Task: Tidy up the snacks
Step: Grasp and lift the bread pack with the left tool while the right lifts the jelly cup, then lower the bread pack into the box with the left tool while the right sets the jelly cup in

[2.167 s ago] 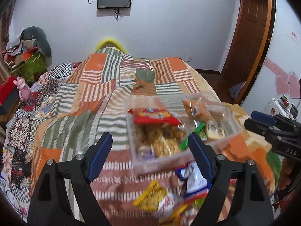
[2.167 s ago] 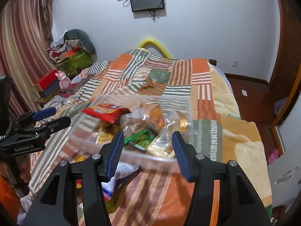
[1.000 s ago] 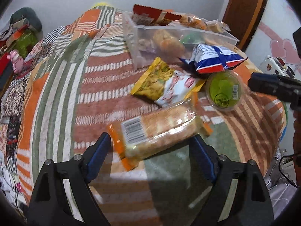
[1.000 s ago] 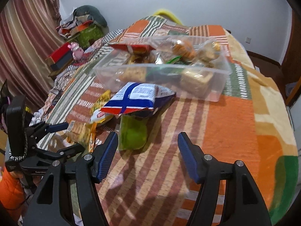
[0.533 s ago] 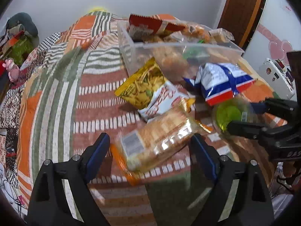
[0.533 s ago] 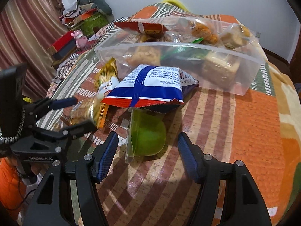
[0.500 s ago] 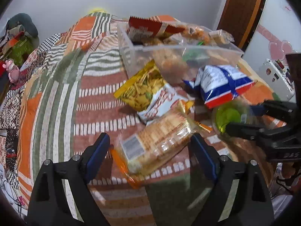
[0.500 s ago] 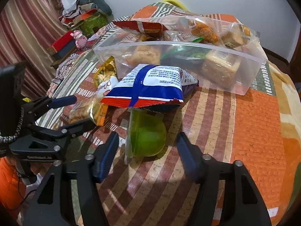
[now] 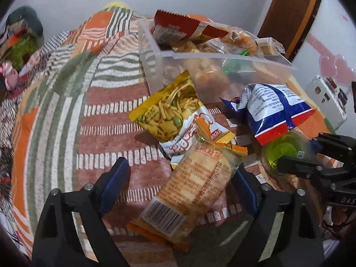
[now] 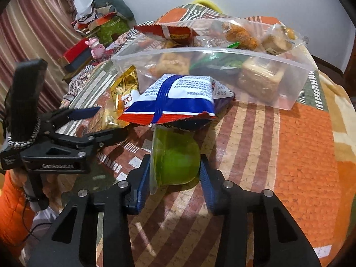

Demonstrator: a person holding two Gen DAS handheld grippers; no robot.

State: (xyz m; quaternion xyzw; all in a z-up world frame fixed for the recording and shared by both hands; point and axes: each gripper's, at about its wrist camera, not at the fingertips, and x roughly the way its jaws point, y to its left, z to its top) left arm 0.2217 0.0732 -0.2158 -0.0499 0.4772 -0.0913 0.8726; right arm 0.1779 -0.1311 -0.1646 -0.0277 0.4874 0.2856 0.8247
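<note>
A clear plastic bin [image 9: 213, 62] full of snack packets stands on the patchwork bedspread; it also shows in the right wrist view [image 10: 289, 66]. In front of it lie a yellow snack bag [image 9: 169, 115], a blue-white-red bag [image 9: 273, 113] and a green jelly cup [image 10: 175, 158]. My left gripper [image 9: 180, 182] is open, its fingers either side of an orange cracker packet [image 9: 191, 191] that lies between them. My right gripper [image 10: 173, 178] has closed in around the green jelly cup, both pads at its sides. The blue bag [image 10: 175, 98] rests over the cup's far edge.
The bed's edge drops off at the right, with a wooden door [image 9: 296, 15] and a white appliance [image 9: 327, 98] beyond. Piled clothes and boxes [image 10: 104, 26] and a striped curtain [image 10: 33, 33] are on the left side.
Both grippers moved down and forward toward the loose snacks. The left now straddles the cracker packet; the right has narrowed onto the green cup.
</note>
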